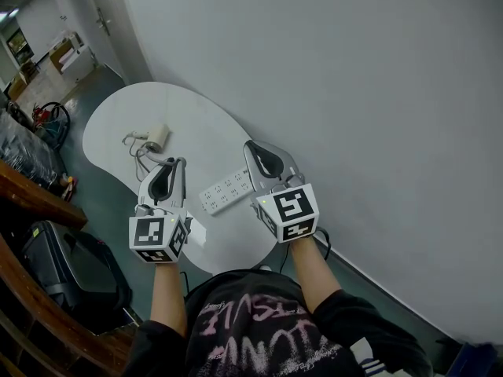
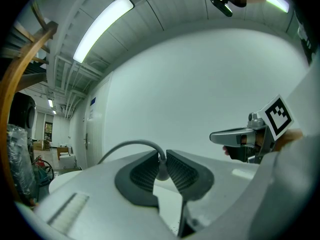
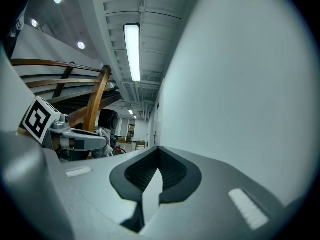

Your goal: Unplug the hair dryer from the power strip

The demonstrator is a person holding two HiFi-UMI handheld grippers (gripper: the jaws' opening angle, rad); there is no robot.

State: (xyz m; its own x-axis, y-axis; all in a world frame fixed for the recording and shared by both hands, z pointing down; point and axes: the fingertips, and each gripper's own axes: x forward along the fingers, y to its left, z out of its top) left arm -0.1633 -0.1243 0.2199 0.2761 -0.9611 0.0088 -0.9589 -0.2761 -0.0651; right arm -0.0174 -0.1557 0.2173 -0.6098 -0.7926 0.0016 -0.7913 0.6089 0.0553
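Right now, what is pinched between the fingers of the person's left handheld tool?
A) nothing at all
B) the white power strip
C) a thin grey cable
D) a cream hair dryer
C: in the left gripper view, the thin grey cable arcs down into the left gripper, whose fingers are closed on it.

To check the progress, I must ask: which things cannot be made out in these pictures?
1. Plug: the left gripper view shows only a grey cable clamped in the left gripper; its pads hide what lies beyond.
2. Power strip sockets: head view, too small to tell if any is occupied; the right gripper covers one end.
3. Hair dryer: head view only, too small for details.
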